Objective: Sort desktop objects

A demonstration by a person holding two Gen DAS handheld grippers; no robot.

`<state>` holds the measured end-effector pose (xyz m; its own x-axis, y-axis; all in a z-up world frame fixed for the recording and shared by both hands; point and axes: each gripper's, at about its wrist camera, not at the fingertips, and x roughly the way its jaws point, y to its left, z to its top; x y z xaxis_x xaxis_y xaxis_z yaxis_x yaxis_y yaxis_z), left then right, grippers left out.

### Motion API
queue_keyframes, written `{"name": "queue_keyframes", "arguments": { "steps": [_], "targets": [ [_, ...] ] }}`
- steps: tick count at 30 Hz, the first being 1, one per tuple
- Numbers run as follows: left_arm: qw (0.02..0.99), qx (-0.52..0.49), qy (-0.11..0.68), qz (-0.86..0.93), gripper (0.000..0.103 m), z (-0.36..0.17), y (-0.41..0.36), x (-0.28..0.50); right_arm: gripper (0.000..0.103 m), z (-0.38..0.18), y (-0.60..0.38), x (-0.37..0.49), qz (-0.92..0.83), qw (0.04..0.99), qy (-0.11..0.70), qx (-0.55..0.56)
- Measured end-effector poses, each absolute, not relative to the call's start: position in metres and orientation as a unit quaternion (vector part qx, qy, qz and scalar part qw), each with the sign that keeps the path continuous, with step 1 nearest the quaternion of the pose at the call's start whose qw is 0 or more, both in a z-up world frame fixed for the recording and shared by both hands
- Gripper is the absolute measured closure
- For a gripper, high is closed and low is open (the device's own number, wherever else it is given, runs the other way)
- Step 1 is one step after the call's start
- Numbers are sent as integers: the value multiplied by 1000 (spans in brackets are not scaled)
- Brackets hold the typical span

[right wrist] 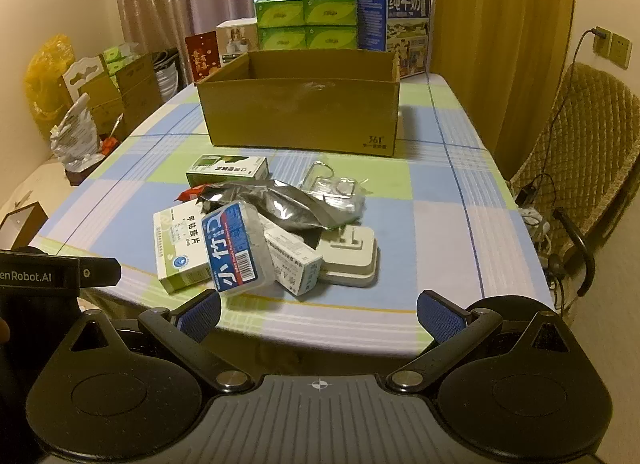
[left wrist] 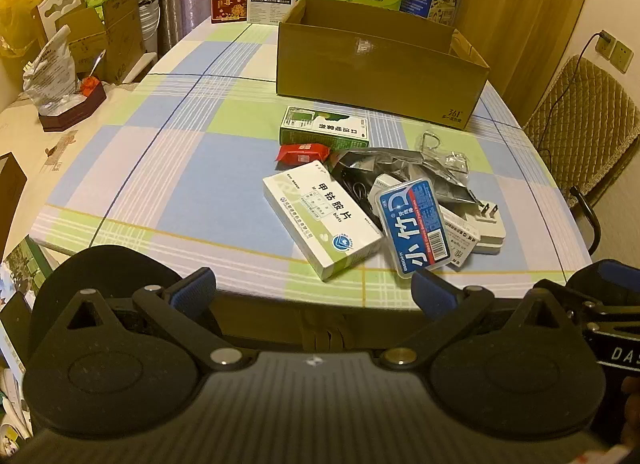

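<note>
Both grippers angle downward over the table's near edge, side by side. The left gripper [left wrist: 314,290] and the right gripper [right wrist: 318,314] stand fully spread, blue pads wide apart, holding nothing.

Just past the edge lies a heap of small items on the checked cloth [left wrist: 160,167]. Nearest is the blue floss case [right wrist: 236,248], tilted, long axis running away from the edge, propped on the white pill box [left wrist: 322,217], which lies diagonally. Beside them sit a white plug [right wrist: 352,260], a silver foil bag [right wrist: 280,205] and, farther on, a green box [left wrist: 324,127] lying crosswise.

Bare cloth flanks the heap on both sides. Beyond stands an open carton [right wrist: 300,111], its long side facing the grippers.
</note>
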<state>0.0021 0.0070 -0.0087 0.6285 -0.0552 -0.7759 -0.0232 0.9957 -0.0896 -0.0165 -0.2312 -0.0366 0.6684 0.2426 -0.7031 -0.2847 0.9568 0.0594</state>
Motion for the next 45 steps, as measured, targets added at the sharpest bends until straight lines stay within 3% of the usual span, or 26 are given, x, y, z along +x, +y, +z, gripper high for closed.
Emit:
{"name": "queue_keyframes", "arguments": {
  "steps": [32,36,45],
  "targets": [
    [899,3,437,8,1,-18,29,30,2,-68,-178,10,242,888,373,-114],
    [898,5,441,4,1,-21,32,35,18,-77,-165,16,259,881,374,-129],
    [891,1,453,-10,1,-29,33,50,30,-100,-141,35,270,871,376,-164]
  ]
}}
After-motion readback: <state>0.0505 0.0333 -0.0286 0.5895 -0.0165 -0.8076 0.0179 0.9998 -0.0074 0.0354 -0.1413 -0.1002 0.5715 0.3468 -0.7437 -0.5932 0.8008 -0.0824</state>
